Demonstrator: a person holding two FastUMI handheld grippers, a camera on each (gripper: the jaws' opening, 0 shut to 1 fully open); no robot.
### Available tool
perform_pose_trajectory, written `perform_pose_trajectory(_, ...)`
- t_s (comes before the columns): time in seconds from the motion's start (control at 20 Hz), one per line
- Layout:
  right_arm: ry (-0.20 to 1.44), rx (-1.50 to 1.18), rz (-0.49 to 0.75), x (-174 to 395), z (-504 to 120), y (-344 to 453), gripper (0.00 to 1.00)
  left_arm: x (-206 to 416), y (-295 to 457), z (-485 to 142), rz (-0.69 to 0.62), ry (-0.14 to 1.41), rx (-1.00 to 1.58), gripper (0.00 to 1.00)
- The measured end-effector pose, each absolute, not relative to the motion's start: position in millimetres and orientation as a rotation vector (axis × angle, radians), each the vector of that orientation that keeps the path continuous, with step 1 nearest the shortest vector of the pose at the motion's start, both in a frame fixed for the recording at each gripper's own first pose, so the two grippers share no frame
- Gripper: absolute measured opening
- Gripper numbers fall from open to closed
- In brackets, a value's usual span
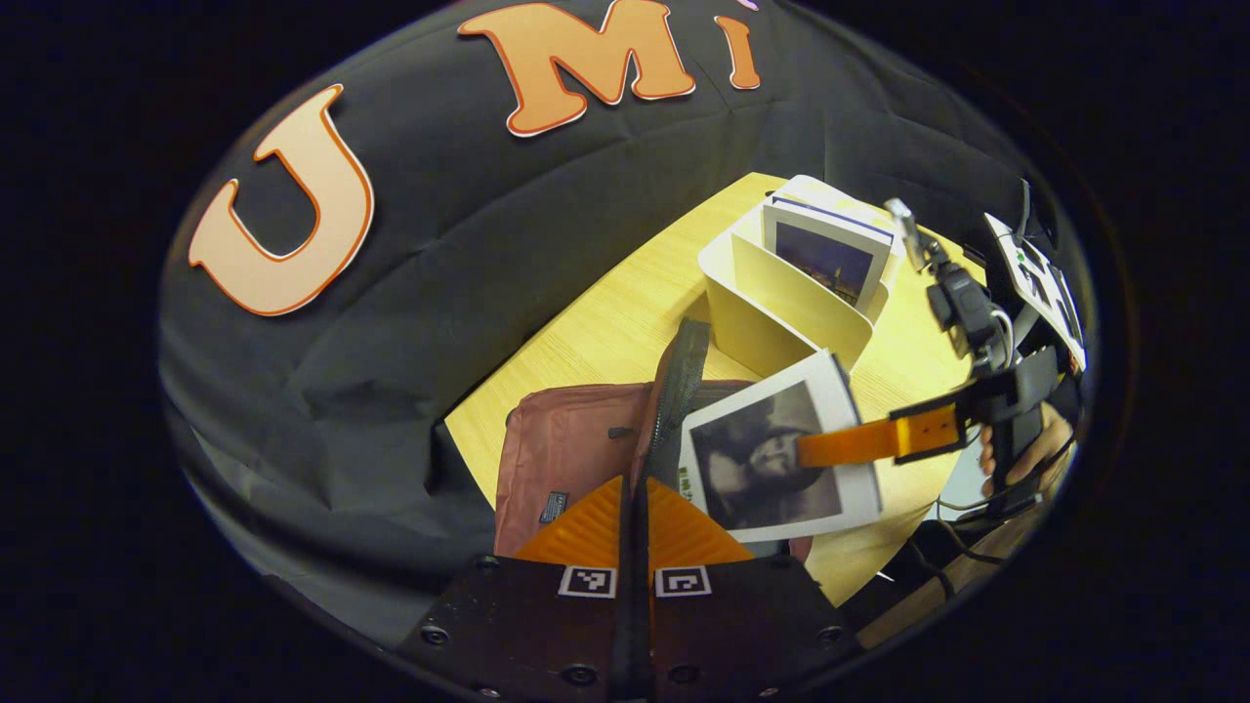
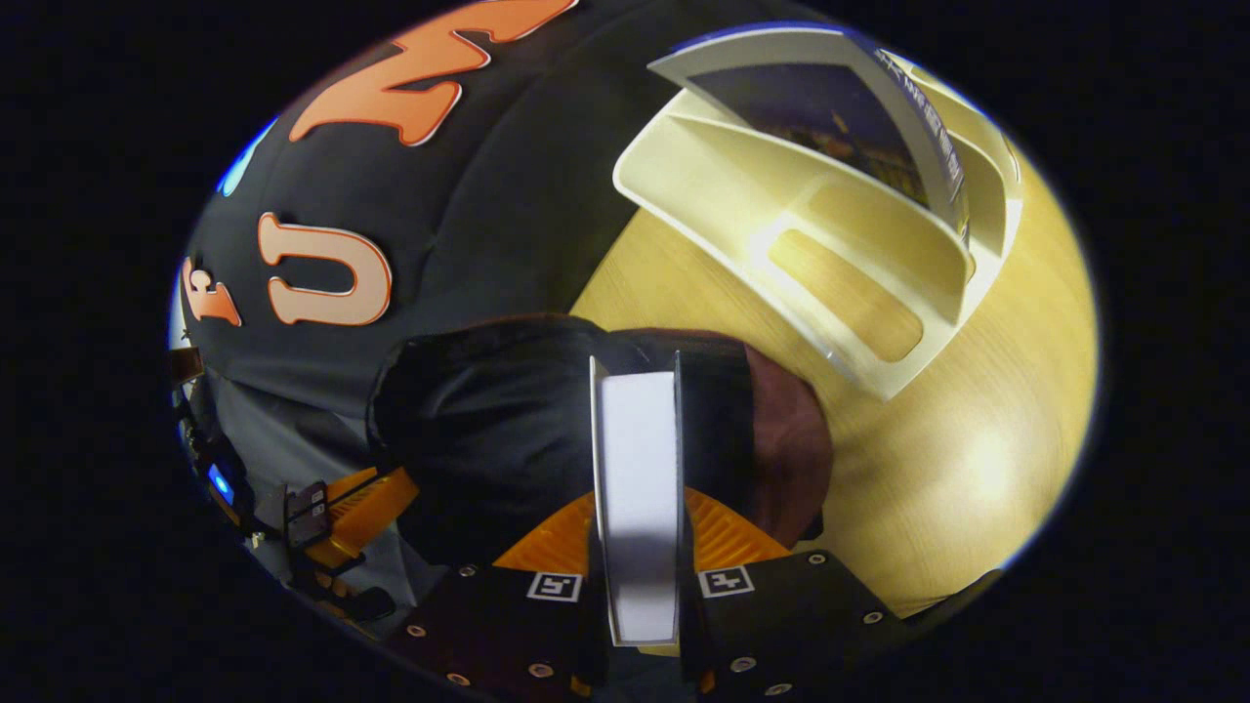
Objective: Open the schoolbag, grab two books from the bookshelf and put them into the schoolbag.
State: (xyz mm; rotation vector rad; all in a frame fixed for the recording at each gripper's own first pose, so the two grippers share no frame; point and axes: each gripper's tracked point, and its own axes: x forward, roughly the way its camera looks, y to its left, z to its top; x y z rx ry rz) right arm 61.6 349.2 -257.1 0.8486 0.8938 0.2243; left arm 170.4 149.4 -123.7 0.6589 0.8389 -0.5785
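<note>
left gripper [image 1: 633, 508] has its orange ribbed fingers pinched together on the dark zip edge of the maroon fabric schoolbag [image 1: 566, 449], holding the flap up on the pale wooden table [image 1: 605, 322]. right gripper [image 2: 635, 532] is clamped on a white-covered book with a grey photo [image 1: 776, 454], held over the bag's opening. cream plastic bookshelf [image 1: 781, 312] sits just behind, another dark-cover book [image 1: 825, 256] upright in it.

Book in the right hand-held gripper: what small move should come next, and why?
Probably lower the book edge-first into the schoolbag. The right hand-held gripper pinches it above the bag, whose flap the left hand-held gripper holds up. A second book waits in the bookshelf.
</note>
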Motion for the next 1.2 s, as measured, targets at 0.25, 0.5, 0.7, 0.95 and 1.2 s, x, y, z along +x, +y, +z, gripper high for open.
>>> perform_pose_trajectory(0.25, 0.885, 0.854, 0.240, 84, -270, 387, 0.29, 165, 136, -126, -0.612, 0.842, 0.682, 0.00)
perform_pose_trajectory(0.5, 0.868, 0.856, 0.218, 101, -273, 406, 0.29, 165, 136, -123, -0.619, 0.824, 0.707, 0.00)
perform_pose_trajectory(0.7, 0.936, 0.795, 0.194, 95, -286, 410, 0.39, 169, 144, -128, -0.602, 0.835, 0.709, 0.01)
perform_pose_trajectory(0.95, 1.063, 0.713, 0.179, 74, -307, 402, 0.95, 171, 152, -128, -0.592, 0.837, 0.707, 0.00)
perform_pose_trajectory(1.2, 1.078, 0.679, 0.170, 65, -301, 380, 0.97, 173, 156, -134, -0.595, 0.841, 0.677, 0.00)
